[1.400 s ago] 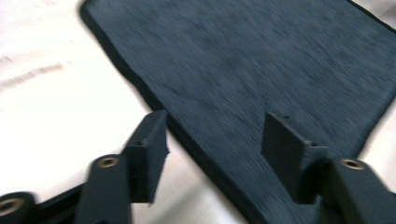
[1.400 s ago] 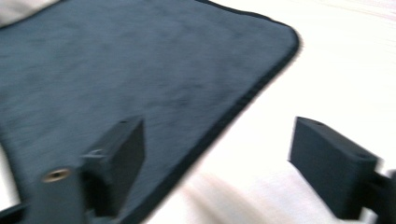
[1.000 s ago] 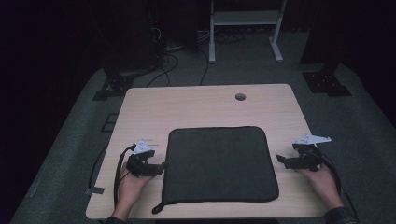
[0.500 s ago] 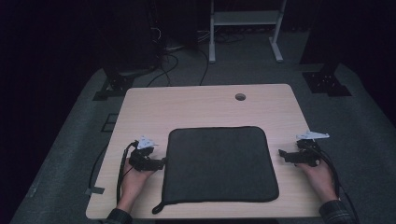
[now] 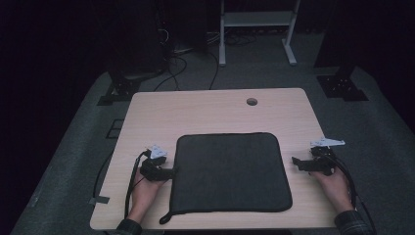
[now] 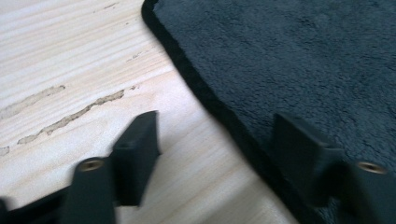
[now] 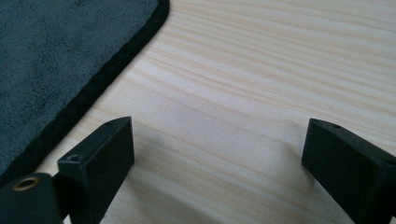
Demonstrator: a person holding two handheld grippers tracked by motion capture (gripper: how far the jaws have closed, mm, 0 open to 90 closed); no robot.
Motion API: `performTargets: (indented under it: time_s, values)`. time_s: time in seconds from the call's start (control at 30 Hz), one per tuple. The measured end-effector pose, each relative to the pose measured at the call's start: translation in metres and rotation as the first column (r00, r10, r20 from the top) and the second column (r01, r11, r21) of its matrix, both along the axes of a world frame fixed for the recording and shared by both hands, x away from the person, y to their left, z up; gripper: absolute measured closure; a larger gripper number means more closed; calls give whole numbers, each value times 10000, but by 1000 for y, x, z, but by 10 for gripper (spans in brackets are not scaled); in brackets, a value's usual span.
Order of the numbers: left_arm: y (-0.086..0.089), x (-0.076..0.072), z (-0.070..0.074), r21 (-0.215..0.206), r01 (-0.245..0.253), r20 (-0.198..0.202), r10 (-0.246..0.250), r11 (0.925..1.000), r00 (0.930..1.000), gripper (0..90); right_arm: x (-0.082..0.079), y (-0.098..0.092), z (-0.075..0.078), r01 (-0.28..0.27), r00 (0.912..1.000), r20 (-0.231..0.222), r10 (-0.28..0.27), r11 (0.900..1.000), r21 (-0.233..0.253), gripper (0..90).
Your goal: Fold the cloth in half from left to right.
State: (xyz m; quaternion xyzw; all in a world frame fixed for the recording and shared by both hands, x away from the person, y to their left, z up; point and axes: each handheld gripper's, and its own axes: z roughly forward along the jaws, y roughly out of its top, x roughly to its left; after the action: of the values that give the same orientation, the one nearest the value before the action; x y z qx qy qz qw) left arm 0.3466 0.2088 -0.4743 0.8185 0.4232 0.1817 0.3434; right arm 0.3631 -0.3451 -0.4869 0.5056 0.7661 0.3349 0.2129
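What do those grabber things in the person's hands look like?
Both are black. The left gripper and the right gripper each carry a pale three-cornered plate on top and trail a black cable. Their jaws are flat black blocks with small holes. The sleeves look dark plaid.

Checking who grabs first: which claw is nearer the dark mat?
Left. The left claw is at the mat's left edge, open jaws straddling its border. The right claw sits open over bare table, just off the right edge.
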Motion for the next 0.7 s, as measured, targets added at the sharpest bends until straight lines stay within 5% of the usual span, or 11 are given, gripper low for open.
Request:
performTargets:
  time_s: [0.3,0.47,0.7]
  values:
    - [-7,-3,2,-188,292,-80,-294,9994,9995,644,-1,0,0,-45,10000,-18,45,10000,6,82]
    - [-8,-2,2,-733,380,-407,-411,9966,9983,845,-1,1,0,-94,10000,-4,94,10000,-5,81]
    - [-7,-2,1,-893,442,-385,-478,9950,9981,872,-1,1,0,-99,10000,-9,99,10000,0,82]
